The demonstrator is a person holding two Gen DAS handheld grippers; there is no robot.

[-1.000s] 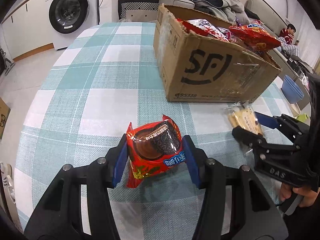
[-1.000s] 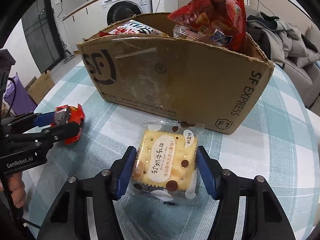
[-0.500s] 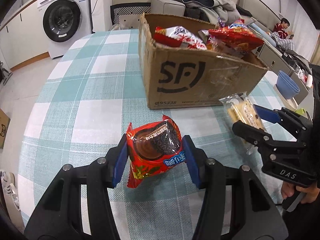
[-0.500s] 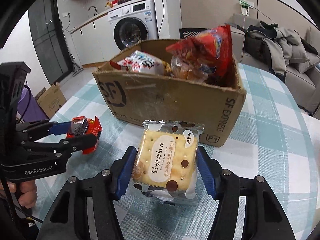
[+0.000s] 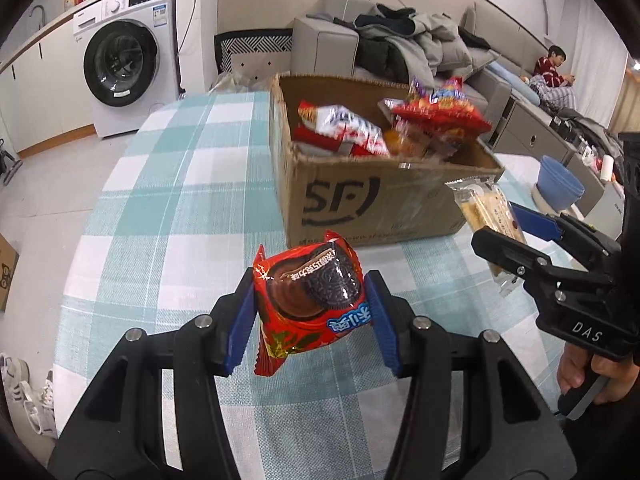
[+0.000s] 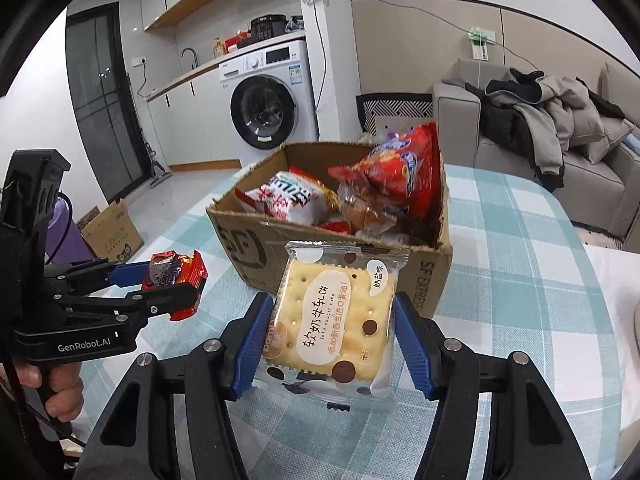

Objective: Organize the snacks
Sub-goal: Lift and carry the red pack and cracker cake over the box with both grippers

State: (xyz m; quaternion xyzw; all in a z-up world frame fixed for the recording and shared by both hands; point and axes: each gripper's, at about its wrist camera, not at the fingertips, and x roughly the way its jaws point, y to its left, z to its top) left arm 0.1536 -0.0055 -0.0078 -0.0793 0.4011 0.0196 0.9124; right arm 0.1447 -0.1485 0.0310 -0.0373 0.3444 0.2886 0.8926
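Rising above a teal-and-white checked table, two hand-held grippers now carry their snacks at the height of an open cardboard box, whose inside has come into view over the past second; before, only its printed side faced the cameras. The box, already holding several red and white snack bags, stands on the far half of the table with a washing machine beyond. The left gripper is pinching a red chocolate-cookie packet between its blue pads, clear of the cloth and short of the box's near wall. The right gripper is clamped on a clear-wrapped cracker packet, held up just before the box's corner. The lift suggests both packets are headed over the rim, so the drop into the box looks to be the step that remains.
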